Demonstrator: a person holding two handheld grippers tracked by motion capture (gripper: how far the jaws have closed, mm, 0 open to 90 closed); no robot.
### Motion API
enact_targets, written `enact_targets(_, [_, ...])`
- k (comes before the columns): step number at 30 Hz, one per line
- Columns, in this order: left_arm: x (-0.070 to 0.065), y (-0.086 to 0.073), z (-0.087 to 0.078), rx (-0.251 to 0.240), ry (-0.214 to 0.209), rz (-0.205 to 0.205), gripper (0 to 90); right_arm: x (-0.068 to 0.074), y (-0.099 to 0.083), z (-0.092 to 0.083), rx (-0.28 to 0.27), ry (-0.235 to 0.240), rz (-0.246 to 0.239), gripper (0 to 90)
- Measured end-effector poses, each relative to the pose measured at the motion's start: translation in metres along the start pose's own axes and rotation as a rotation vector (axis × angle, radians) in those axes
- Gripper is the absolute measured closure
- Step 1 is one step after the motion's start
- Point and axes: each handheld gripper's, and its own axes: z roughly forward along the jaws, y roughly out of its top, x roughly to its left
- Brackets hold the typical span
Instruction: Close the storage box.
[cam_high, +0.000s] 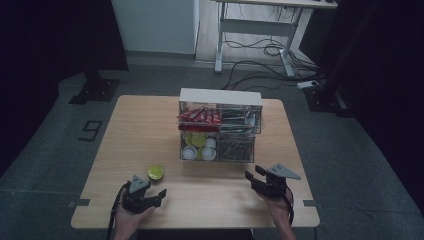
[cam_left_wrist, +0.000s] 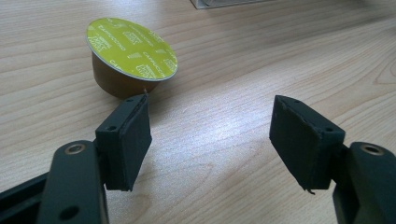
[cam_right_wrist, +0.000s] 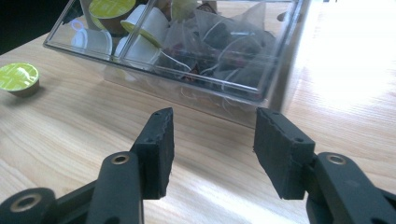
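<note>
While the high view renders the capsule (cam_high: 155, 172) as a small green dot, lid print unreadable, the left gripper view shows its foil lid (cam_left_wrist: 131, 48) facing up, brown cup upright, axis vertical. It sits on the desk (cam_high: 140, 135) at 1 o'clock from the left gripper (cam_high: 152, 196), just beyond one pad, apart. Left gripper jaws spread, nothing between. Right gripper (cam_high: 251, 176) jaws apart, empty, aimed at the clear organizer (cam_high: 220, 125). Right gripper view shows tea bags (cam_right_wrist: 219, 46) and capsules inside, top cut off; upper drawer contents hard to read.
</note>
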Motion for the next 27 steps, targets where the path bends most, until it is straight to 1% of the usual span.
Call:
enact_targets(2, [0.000,0.000,0.000,0.002,0.001,0.002,29.5,-0.001,-0.001,-0.003,-0.002,-0.001,-0.004,47.1])
enact_targets(3, [-0.001,0.000,0.001,0.003,0.002,0.002,29.5,-0.004,-0.004,-0.009,-0.005,-0.001,-0.003,46.3])
enact_targets(7, [-0.002,-0.001,0.002,0.007,0.003,0.010,29.5,-0.008,-0.009,-0.015,-0.004,-0.002,-0.010,45.6])
enact_targets(8, [-0.002,-0.001,0.002,0.007,0.002,0.011,29.5,-0.012,-0.013,-0.018,0.002,-0.003,-0.009,45.3])
enact_targets(9, [-0.002,-0.001,0.002,0.006,-0.001,0.012,29.5,-0.012,-0.013,-0.018,0.002,-0.003,-0.009,45.3])
enact_targets(10, [-0.003,0.000,0.001,0.005,-0.009,0.011,29.5,-0.015,-0.017,-0.021,0.009,-0.007,-0.001,45.1])
enact_targets(14, [-0.004,0.000,0.001,0.002,-0.011,0.012,29.5,-0.019,-0.024,-0.025,0.021,-0.012,-0.003,45.0])
enact_targets(17, [-0.004,0.000,0.001,0.006,-0.012,0.016,29.5,-0.024,-0.033,-0.031,0.030,-0.011,0.001,44.8])
enact_targets(22, [-0.005,0.000,0.001,0.006,-0.013,0.017,29.5,-0.026,-0.039,-0.032,0.040,-0.010,0.000,44.8])
enact_targets(27, [-0.004,0.000,0.000,0.003,-0.011,0.016,29.5,-0.025,-0.038,-0.031,0.035,-0.005,-0.006,44.6])
